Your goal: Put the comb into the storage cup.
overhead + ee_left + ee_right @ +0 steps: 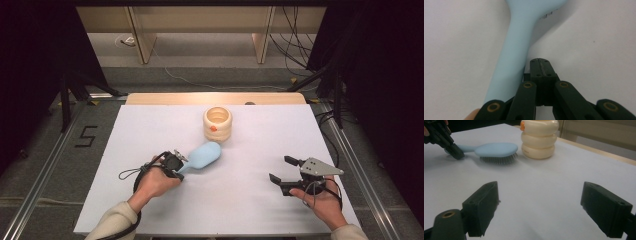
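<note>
One brush point(202, 156) lies bristles-down near the cup point(217, 124); our left gripper point(540, 67), pressed together, sits beside its handle, holding nothing. A careless nudge could push it away. Our right gripper point(281, 170) waits spread.

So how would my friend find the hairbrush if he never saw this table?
Start at the white table and find the cream ring-shaped holder near its far edge. Just in front of it, to the left, lies the hairbrush, bristles down, with the left gripper beside its handle. It is the one pale blue thing there.
</note>
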The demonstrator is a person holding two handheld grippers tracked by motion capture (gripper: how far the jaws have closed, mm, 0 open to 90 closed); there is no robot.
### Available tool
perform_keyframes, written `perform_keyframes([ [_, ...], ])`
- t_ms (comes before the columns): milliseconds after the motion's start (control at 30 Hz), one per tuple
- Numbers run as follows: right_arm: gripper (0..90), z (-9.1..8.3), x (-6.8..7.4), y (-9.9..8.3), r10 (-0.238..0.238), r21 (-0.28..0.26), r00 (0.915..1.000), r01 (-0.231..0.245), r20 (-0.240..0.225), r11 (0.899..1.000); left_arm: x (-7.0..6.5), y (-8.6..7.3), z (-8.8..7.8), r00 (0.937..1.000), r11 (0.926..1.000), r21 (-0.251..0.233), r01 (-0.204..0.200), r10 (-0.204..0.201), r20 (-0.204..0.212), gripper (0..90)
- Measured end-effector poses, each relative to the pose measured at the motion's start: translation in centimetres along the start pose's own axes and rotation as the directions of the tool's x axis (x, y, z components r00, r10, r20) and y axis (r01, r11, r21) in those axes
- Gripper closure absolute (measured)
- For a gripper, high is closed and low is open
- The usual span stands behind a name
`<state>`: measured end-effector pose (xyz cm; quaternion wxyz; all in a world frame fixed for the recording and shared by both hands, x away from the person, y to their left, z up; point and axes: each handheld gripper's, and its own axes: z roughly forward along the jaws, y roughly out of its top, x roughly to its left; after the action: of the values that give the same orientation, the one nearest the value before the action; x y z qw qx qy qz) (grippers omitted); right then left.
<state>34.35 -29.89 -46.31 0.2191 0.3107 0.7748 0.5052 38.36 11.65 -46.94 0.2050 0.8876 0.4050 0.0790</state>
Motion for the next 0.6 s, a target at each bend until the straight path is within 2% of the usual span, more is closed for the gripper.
perform_keyframes([
  [200,16.0,0.0,0.1,0.0,0.000,0.001,1.0000,0.000,0.001,1.000,-0.2,-0.5,-0.4,0.9997,0.9995,-0.030,-0.009,0.010,0.023,84.4],
  [300,16.0,0.0,0.0,0.0,-0.002,0.003,1.0000,0.002,-0.001,1.000,-0.2,-0.7,-0.7,0.9995,0.9987,-0.049,0.011,-0.010,0.029,80.2],
  [600,16.0,0.0,0.0,0.0,-0.002,-0.001,1.0000,0.002,-0.001,1.000,-0.1,-1.0,-1.6,0.9983,0.9930,-0.114,0.029,-0.023,0.053,71.1],
])
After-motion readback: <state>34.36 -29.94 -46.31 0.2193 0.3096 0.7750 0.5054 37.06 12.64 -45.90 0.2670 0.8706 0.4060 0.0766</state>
